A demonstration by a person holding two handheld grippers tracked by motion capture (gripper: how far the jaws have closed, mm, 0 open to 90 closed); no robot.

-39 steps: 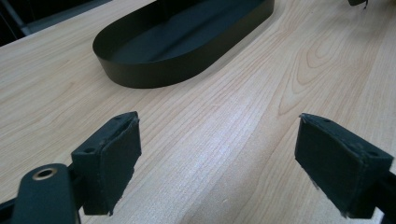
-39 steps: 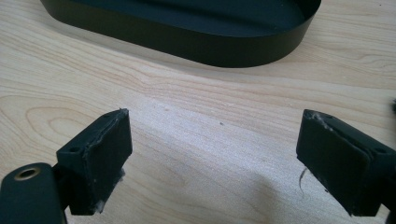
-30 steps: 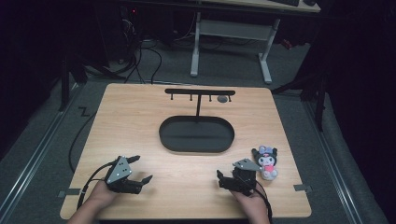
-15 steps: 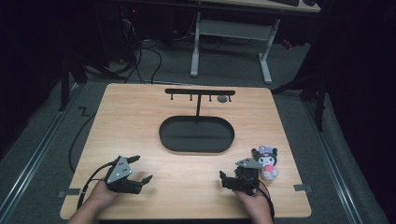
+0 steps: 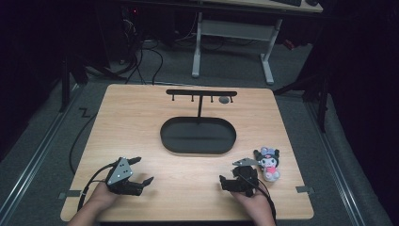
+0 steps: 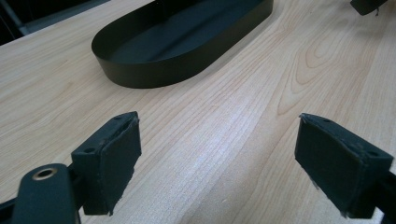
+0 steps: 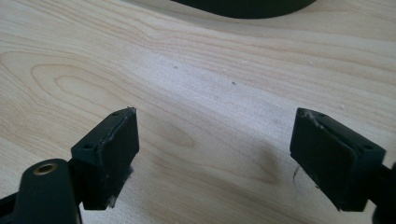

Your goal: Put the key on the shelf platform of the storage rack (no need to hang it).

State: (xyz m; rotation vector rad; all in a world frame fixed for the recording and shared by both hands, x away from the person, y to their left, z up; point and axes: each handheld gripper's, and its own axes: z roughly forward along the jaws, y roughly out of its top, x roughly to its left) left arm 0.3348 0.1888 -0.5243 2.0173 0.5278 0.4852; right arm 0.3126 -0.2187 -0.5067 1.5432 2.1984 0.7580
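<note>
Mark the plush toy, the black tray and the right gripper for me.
plush toy (image 5: 267, 163): high view, on its body.
black tray (image 5: 198, 149): high view, on its near rim.
right gripper (image 5: 226, 182): high view, midway between its fingertips.

Table (image 5: 141, 122) evenly lit — surroundings dark — gripper views sharp, glare-free.
</note>
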